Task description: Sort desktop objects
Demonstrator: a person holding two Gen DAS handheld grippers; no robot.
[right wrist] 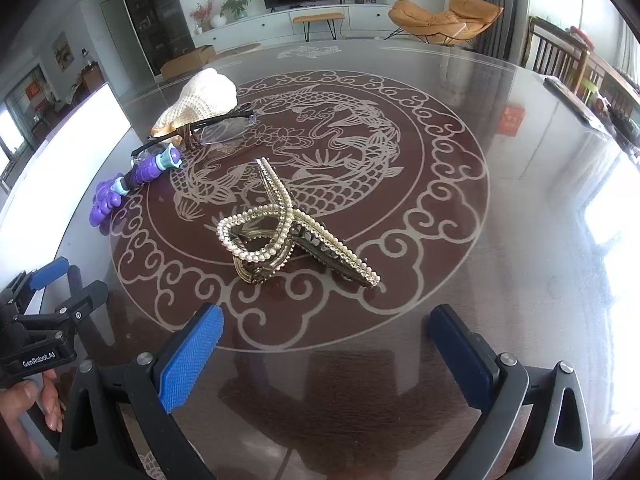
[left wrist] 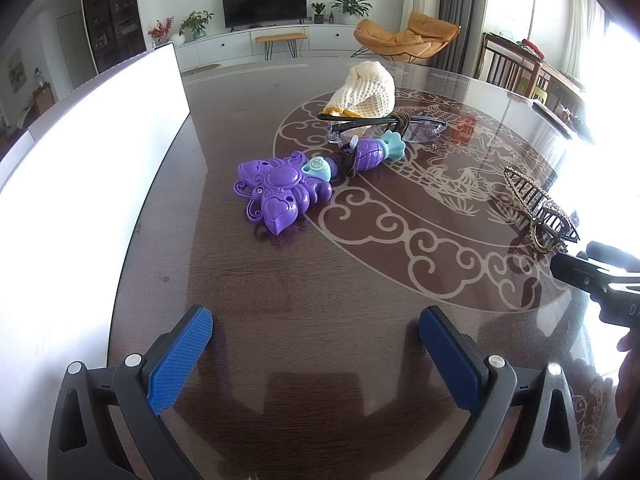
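While unsorted: hair claw [right wrist: 296,236] at 12 o'clock of right tool [right wrist: 324,344], for pickup.
Tools: right wide, empty; left tool [left wrist: 316,340] wide, empty.

The dark brown table [right wrist: 500,240] carries a pale beige medallion of carp ringed by cloud scrolls. Left of that medallion lies a purple butterfly toy wand [left wrist: 280,190] with turquoise trim. Beyond the wand sit black-framed glasses [left wrist: 384,126] and a cream knitted glove [left wrist: 368,92]. On the medallion rests a bronze hair claw [right wrist: 288,232] edged with white pearls. Both grippers' pads [right wrist: 188,356] are ribbed blue.
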